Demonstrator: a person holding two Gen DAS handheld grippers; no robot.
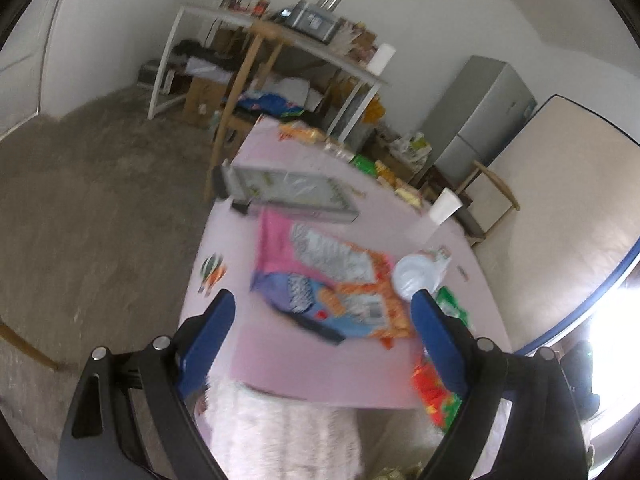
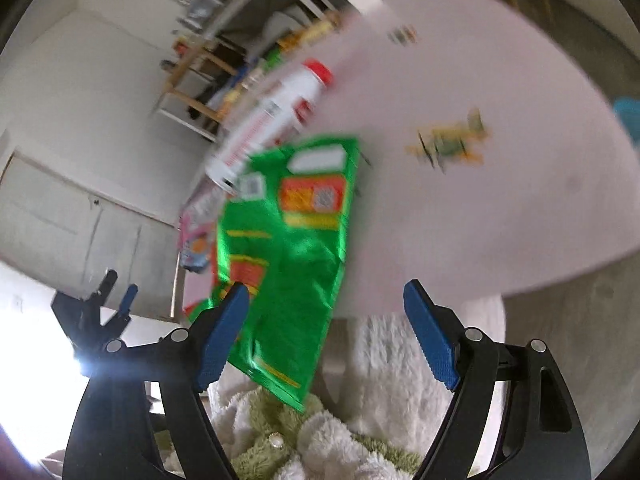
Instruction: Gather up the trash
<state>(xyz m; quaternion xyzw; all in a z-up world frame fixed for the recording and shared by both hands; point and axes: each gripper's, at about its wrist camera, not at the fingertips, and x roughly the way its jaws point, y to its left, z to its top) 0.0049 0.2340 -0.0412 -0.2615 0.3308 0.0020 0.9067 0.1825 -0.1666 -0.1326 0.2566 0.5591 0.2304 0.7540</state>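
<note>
Both views are smeared with motion blur, so fine detail is lost. The left gripper (image 1: 324, 312) hangs above the near end of the pale pink table (image 1: 304, 364), its blue-padded tongs spread wide with nothing between them. Just ahead of it lies a flat heap of snack wrappers: a pink foil packet (image 1: 276, 240), an orange-and-silver crisp bag (image 1: 360, 280) and a purple-blue packet (image 1: 292, 292), overlapping, their long sides running roughly away from the gripper toward the far end of the table. A crumpled white plastic lid or cup (image 1: 412, 276) sits beside the right pad, and a white paper cup (image 1: 444, 206) stands further off near the table's right edge. A flat grey tray (image 1: 292, 188) lies across the table beyond the wrappers.

The right gripper (image 2: 326, 312) is also spread, empty. A shiny green foil bag (image 2: 292, 248) lies with its long axis pointing away from the gripper, its near end overhanging the table edge between the pads, closer to the left one. Whether that pad touches it I cannot tell. Behind it a white bottle with a red cap (image 2: 276, 112) lies tilted, cap pointing away. A small orange-and-green wrapper scrap (image 2: 448, 144) lies well apart to the right.
</note>
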